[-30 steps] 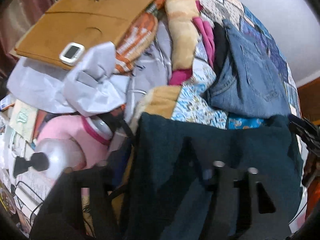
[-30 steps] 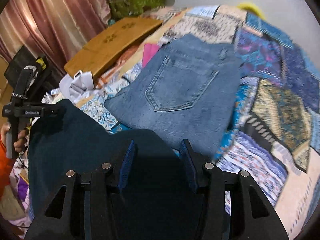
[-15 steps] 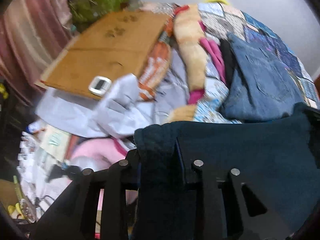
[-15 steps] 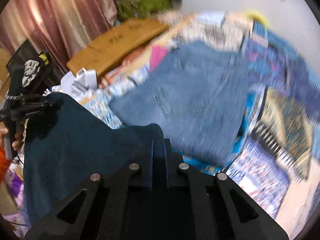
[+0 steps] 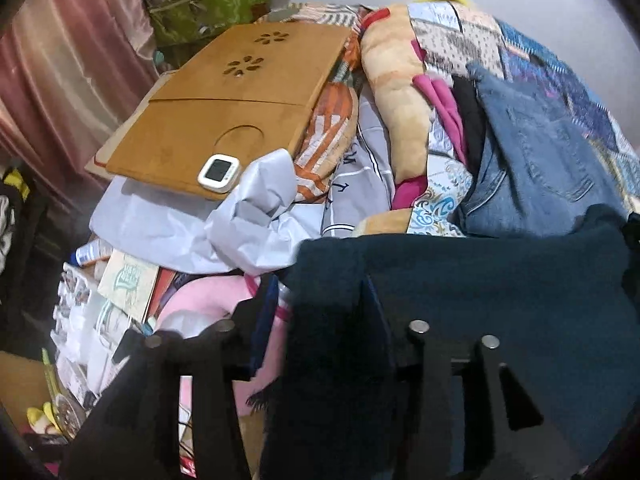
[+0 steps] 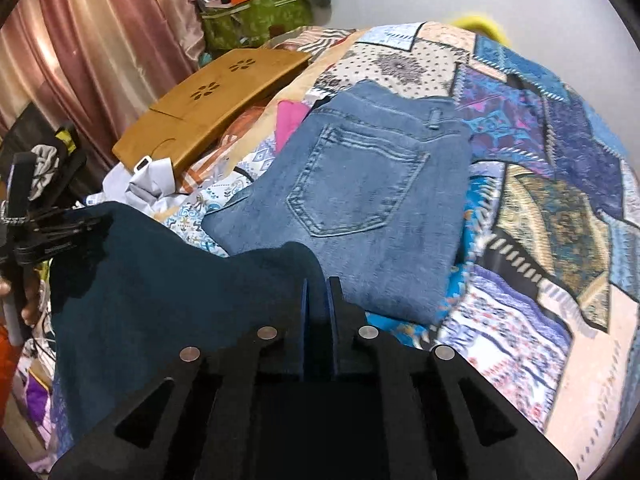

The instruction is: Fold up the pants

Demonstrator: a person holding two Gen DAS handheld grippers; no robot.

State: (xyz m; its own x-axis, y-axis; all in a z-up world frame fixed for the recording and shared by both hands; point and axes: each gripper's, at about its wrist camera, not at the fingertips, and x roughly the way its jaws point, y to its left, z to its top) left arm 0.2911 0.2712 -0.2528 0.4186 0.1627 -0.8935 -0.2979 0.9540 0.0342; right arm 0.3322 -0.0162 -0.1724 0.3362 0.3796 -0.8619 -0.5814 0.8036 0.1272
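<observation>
Gripping dark teal pants [image 6: 168, 280] at both top corners, right gripper [image 6: 318, 292] and left gripper [image 5: 320, 312] jaws clamped on fabric, folded blue jeans [image 6: 360, 208] just beyond the jaws

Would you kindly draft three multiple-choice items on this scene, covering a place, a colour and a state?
1. Where do the blue jeans lie?
A. on the patchwork quilt
B. on the wooden tray
C. on the floor

2. What colour are the trousers being held?
A. pink
B. dark teal
C. white

3. How is the right claw?
A. wide open
B. shut on the trousers
C. out of view

Key: 1 A, quilt shows around the jeans; 2 B, dark teal cloth spans both claws; 3 B, fingers pinch the cloth edge.
</observation>
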